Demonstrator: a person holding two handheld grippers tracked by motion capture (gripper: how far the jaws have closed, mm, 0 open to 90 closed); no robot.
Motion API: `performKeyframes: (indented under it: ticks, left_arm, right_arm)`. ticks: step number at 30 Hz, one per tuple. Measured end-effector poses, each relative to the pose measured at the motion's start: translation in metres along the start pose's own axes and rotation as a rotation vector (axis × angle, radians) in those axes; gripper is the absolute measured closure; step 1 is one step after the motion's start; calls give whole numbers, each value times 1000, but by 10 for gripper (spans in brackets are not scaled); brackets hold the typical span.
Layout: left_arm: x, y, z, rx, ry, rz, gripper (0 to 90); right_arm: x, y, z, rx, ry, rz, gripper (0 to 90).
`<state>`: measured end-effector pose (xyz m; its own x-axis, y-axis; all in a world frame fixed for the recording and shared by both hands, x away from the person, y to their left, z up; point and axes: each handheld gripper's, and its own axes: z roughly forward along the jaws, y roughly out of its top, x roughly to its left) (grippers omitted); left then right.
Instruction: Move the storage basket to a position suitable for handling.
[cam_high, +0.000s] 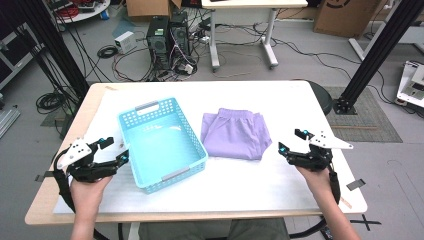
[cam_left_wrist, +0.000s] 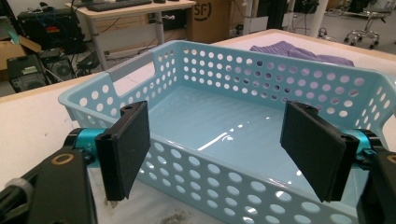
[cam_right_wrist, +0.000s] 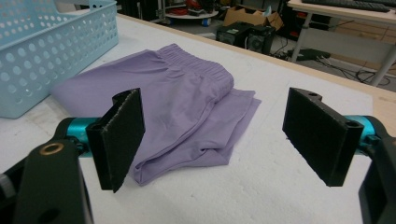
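Basket: I see a light blue plastic basket (cam_high: 161, 142) left of centre on the table (cam_high: 280, 187), rectangular, walls punched with round holes, grey strips at its 2 short ends, glossy floor with nothing in it.
Garment: purple folded shorts (cam_high: 235, 134) lie flat just right of the basket, soft knit with a gathered elastic waistband at the far edge.
Table: white foam-like sheet over a pale wood top with rounded corners.
Left gripper (cam_high: 115, 150): held in my left hand (cam_high: 89, 192), just left of the basket, jaws spread wide, holding nothing.
Right gripper (cam_high: 291, 141): held in my right hand (cam_high: 316, 180), just right of the shorts, jaws spread wide, holding nothing.
Left gripper view: adds the basket's near wall between flat black pads (cam_left_wrist: 128, 147) and glare on its floor.
Right gripper view: adds the shorts' layered hem and the pads' gritty faces.
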<state>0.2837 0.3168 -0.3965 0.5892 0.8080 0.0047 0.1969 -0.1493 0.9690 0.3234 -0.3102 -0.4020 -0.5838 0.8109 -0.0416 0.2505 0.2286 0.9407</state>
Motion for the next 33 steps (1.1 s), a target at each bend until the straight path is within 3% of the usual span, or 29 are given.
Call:
performKeyframes:
  ticks: [5, 11, 15, 16, 17, 20, 25, 26, 29, 30, 33]
  left_arm:
    - [4, -5, 0, 23, -8, -19, 244]
    - [-1, -8, -8, 27, -31, -6, 244]
    - [-13, -11, -15, 40, -63, 16, 244]
    - [-18, -14, -17, 49, -76, 23, 244]
    - [-18, -14, -17, 49, -76, 23, 244]
    - [-32, -21, -21, 62, -110, 18, 244]
    - [-47, -27, -27, 54, -132, 23, 244]
    - [-54, -29, -30, 59, -125, 29, 244]
    - [-59, -31, -31, 78, -140, 15, 243]
    - [-63, -34, -30, 100, -158, 18, 243]
    - [-67, -37, -28, 116, -160, 24, 243]
  right_arm:
    - [6, 2, 4, -5, 25, -7, 212]
    - [24, 6, 14, -7, 82, -34, 212]
    - [37, 10, 24, -12, 119, -62, 212]
    - [47, 11, 30, -2, 146, -73, 212]
    - [47, 11, 30, -2, 146, -73, 212]
    - [64, 14, 43, 10, 191, -102, 212]
    - [80, 17, 56, 20, 247, -111, 212]
    - [89, 18, 63, 28, 267, -130, 213]
    - [97, 18, 69, 38, 291, -142, 213]
    - [109, 19, 79, 65, 327, -149, 258]
    - [120, 20, 90, 80, 367, -175, 292]
